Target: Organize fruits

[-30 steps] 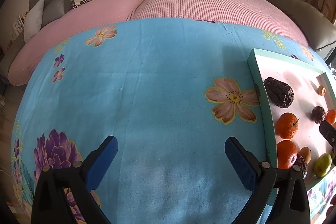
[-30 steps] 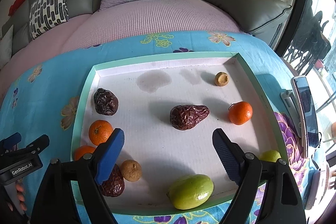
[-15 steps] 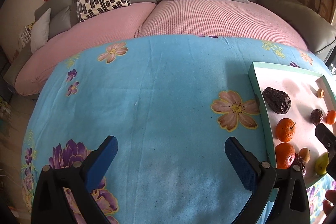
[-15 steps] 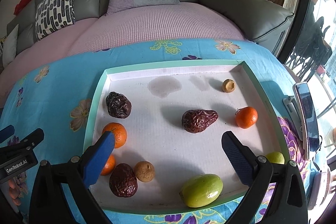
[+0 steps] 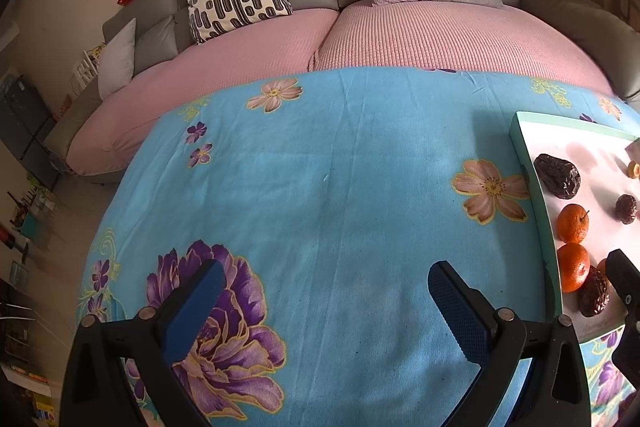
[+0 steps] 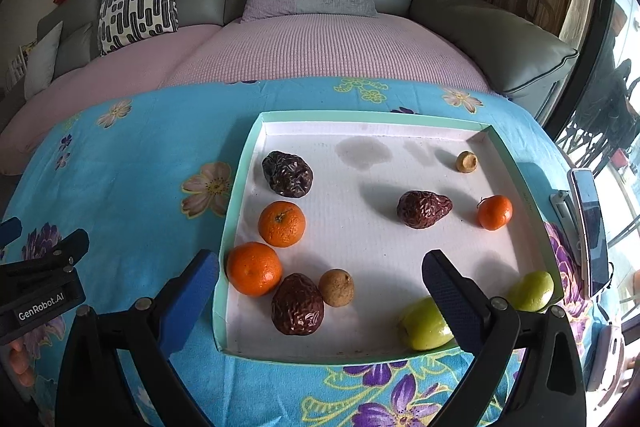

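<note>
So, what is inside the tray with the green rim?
Inside the tray lie three oranges, three wrinkled dark fruits, two small brown fruits and two green fruits. The right tool's finger covers part of one green fruit.

Soft daylight from the right, faint shadows, sharp focus, fisheye-bent dark corners.

White lettering reads "GenRobot.AI" on the black body of the left claw (image 6: 42, 263), at lower left of the right wrist view. No other writing is legible.
</note>
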A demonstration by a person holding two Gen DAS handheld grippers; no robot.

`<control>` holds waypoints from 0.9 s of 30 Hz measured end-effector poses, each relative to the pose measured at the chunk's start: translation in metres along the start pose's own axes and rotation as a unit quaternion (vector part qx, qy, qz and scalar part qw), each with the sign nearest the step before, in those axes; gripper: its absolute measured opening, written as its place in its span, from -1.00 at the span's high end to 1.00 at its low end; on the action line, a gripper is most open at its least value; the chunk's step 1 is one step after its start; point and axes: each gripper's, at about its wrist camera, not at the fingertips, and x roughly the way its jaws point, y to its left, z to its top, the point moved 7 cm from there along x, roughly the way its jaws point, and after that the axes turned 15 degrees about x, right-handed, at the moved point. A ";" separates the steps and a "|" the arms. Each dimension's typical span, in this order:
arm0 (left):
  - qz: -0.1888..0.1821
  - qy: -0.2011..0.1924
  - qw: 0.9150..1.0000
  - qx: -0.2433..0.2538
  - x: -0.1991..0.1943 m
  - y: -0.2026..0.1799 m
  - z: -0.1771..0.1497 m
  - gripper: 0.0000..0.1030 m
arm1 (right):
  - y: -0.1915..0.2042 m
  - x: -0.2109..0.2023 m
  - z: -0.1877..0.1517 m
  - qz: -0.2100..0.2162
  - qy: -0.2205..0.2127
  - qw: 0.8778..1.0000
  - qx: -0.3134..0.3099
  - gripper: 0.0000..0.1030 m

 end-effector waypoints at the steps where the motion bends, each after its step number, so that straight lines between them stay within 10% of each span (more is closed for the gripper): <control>1: -0.003 0.001 1.000 -0.004 -0.002 0.002 -0.005 -1.00 | 0.001 -0.002 -0.004 -0.001 0.001 1.000 0.001 -0.97; 27: -0.026 0.038 0.999 0.002 -0.002 0.010 -0.066 -1.00 | -0.009 -0.024 -0.051 -0.016 0.007 1.000 -0.006 -0.97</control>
